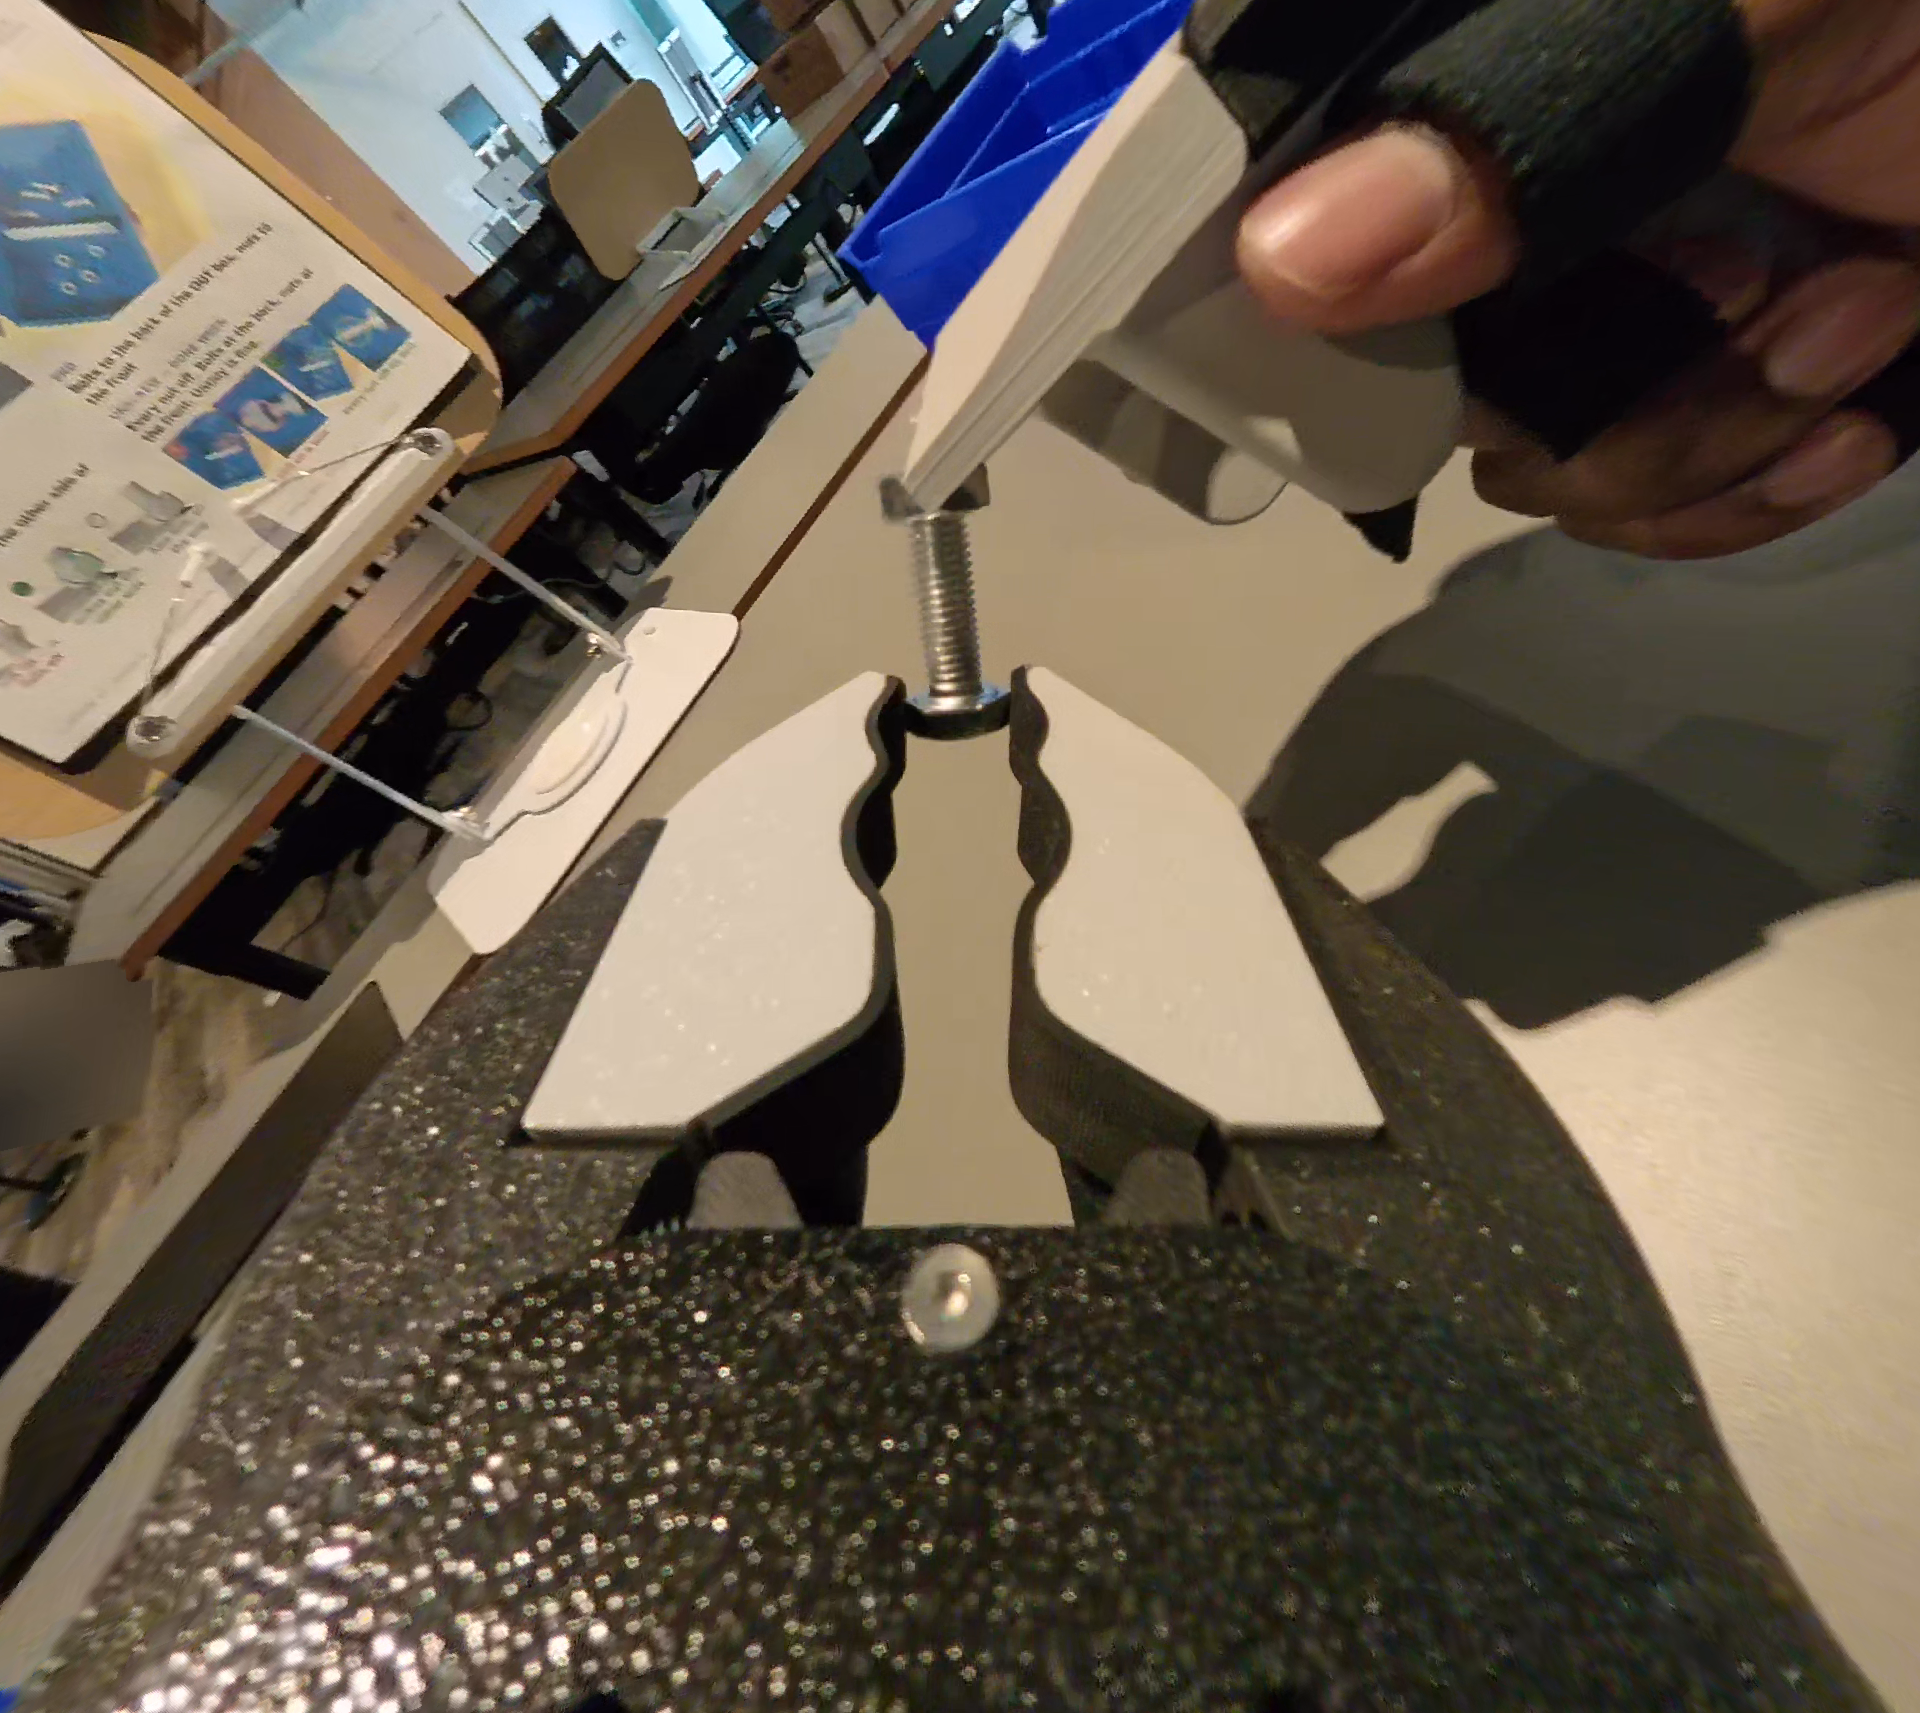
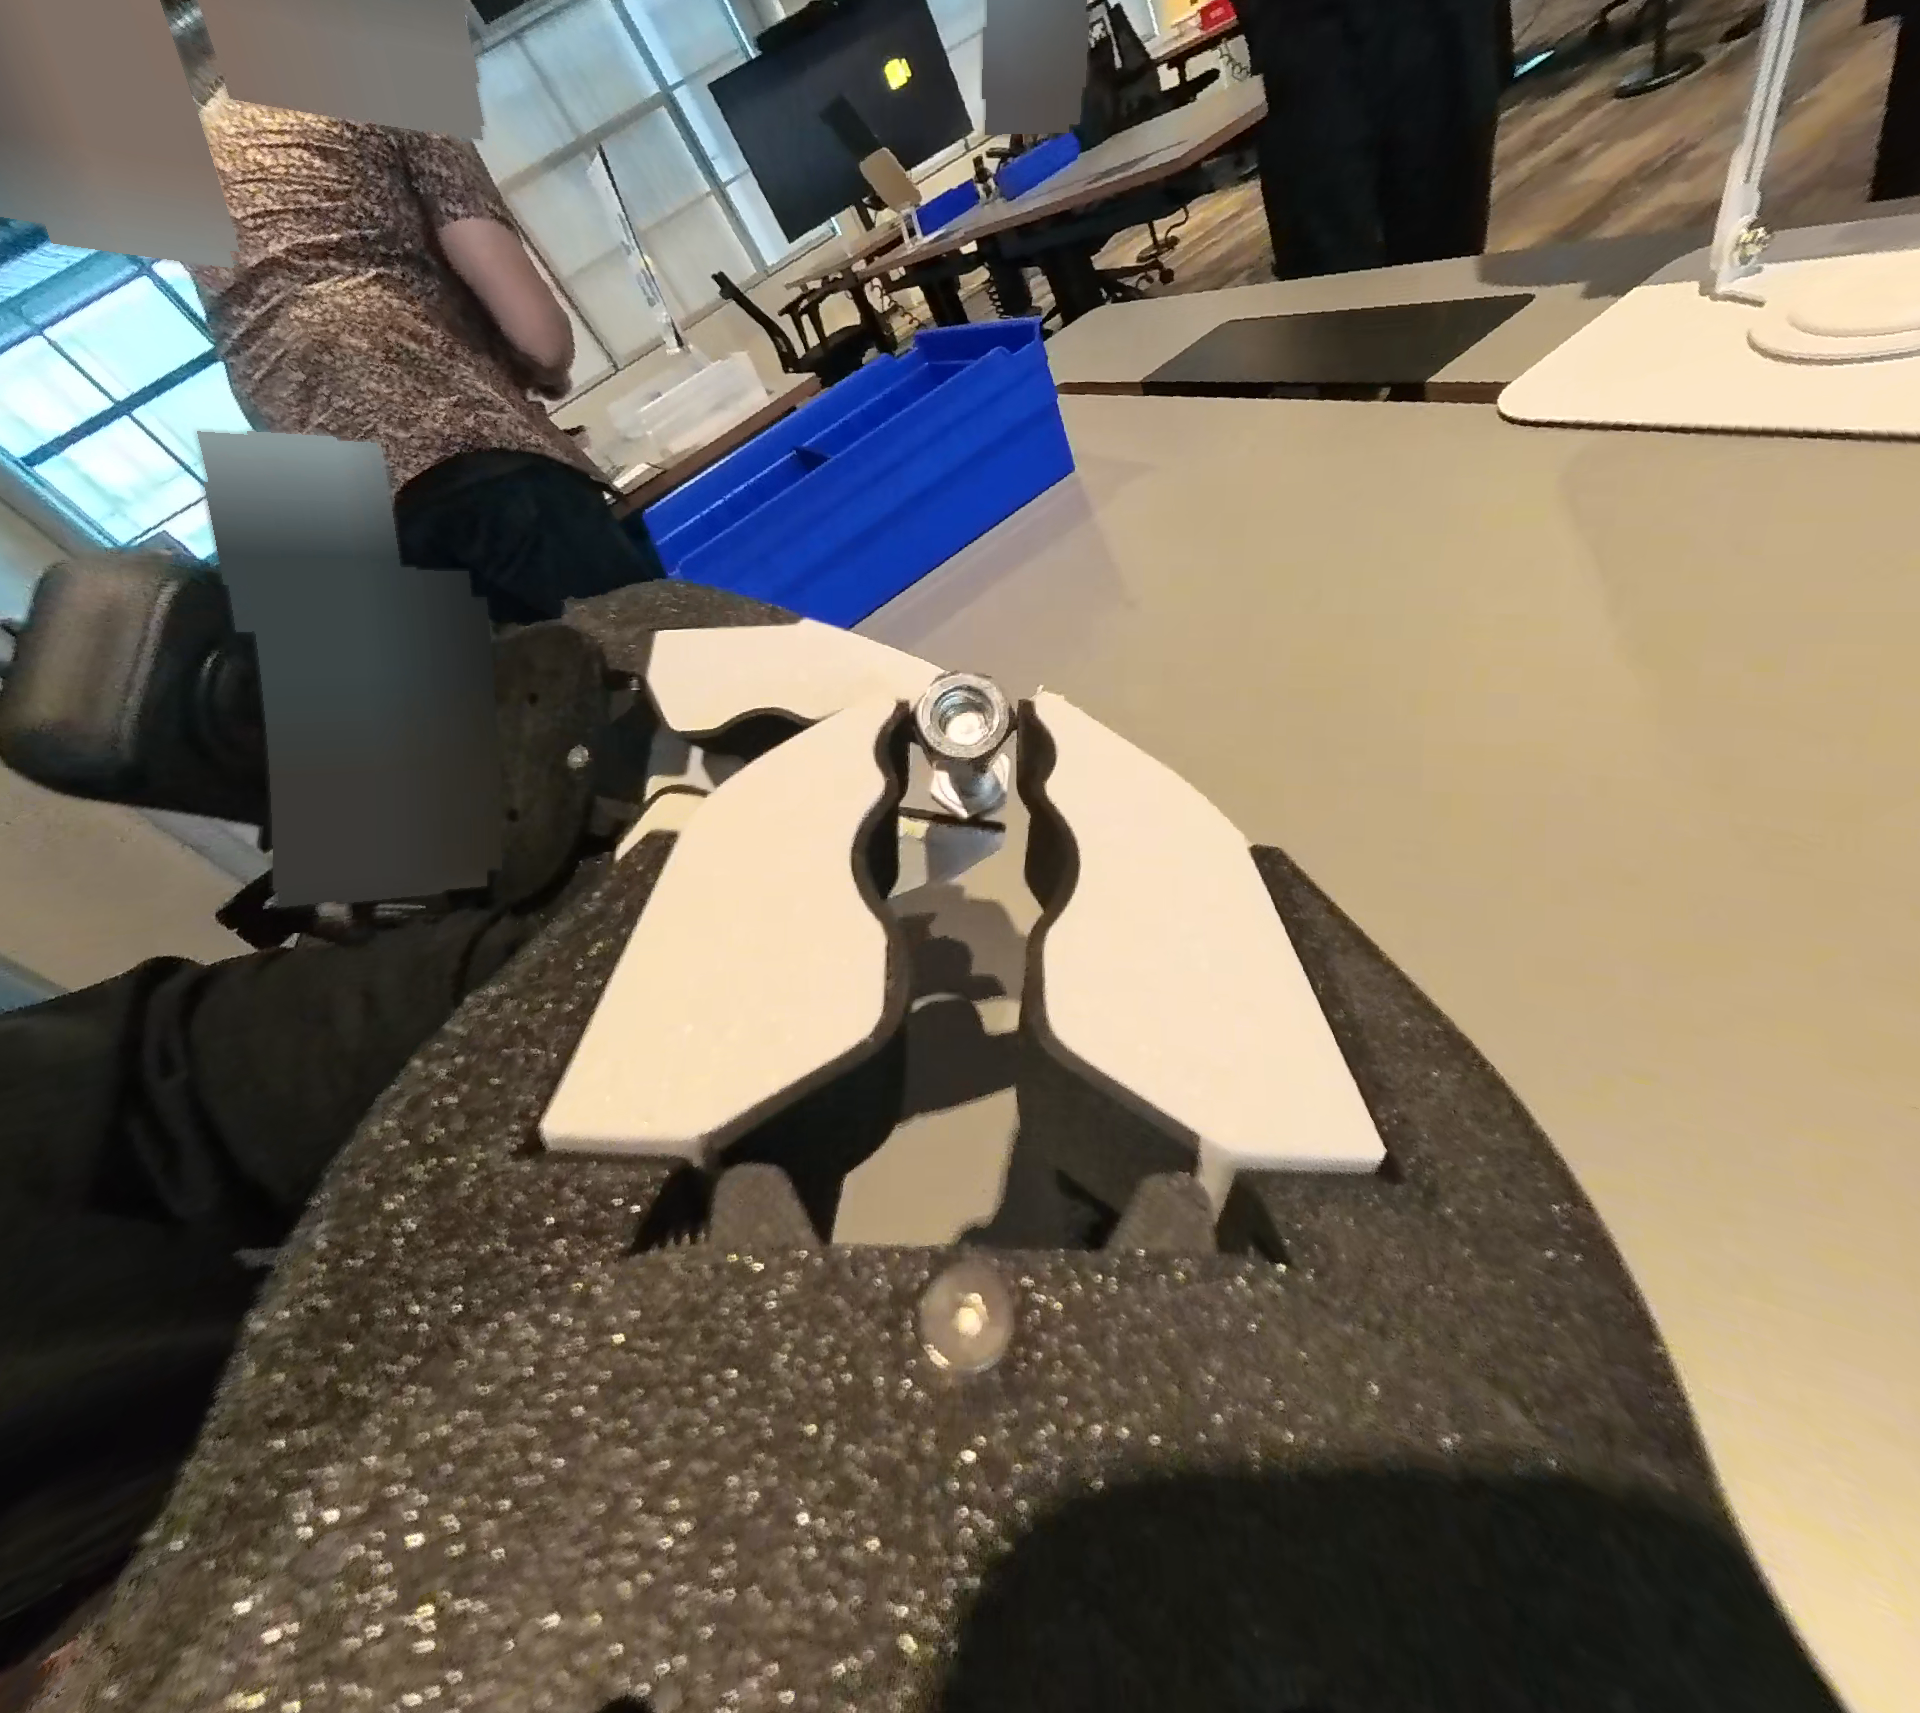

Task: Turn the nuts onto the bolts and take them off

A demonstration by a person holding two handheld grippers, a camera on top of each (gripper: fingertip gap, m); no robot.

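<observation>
In the left wrist view, the left gripper (image 1: 954,707) fills the lower half of the frame, its two pale fingers closed on the head end of a bolt (image 1: 945,614) at frame centre. The threaded shank rises straight up from the fingertips. At its top end the right gripper (image 1: 935,491) comes in from the upper right, its fingertips clamped on a nut (image 1: 902,500) that sits on the tip of the bolt. A hand (image 1: 1621,229) in a black fingerless glove grips that gripper's handle at the right edge. Below lies a grey table (image 1: 1662,1248), crossed by dark shadows. A blue bin (image 1: 997,157) stands upper right of centre, and an instruction sheet on a stand (image 1: 208,375) leans at the left edge.

In the right wrist view, the right gripper (image 2: 961,713) reaches up from the bottom of the frame — its fingers shut on the nut (image 2: 961,718), seen end-on just above centre. The bolt (image 2: 971,785) shows directly below the nut, foreshortened. The left gripper (image 2: 790,687) lies underneath, left of centre, holding the bolt's lower end. The table (image 2: 1455,728) spreads to the right, with the bin (image 2: 862,468) above centre. People stand in the background at upper left and upper right.
</observation>
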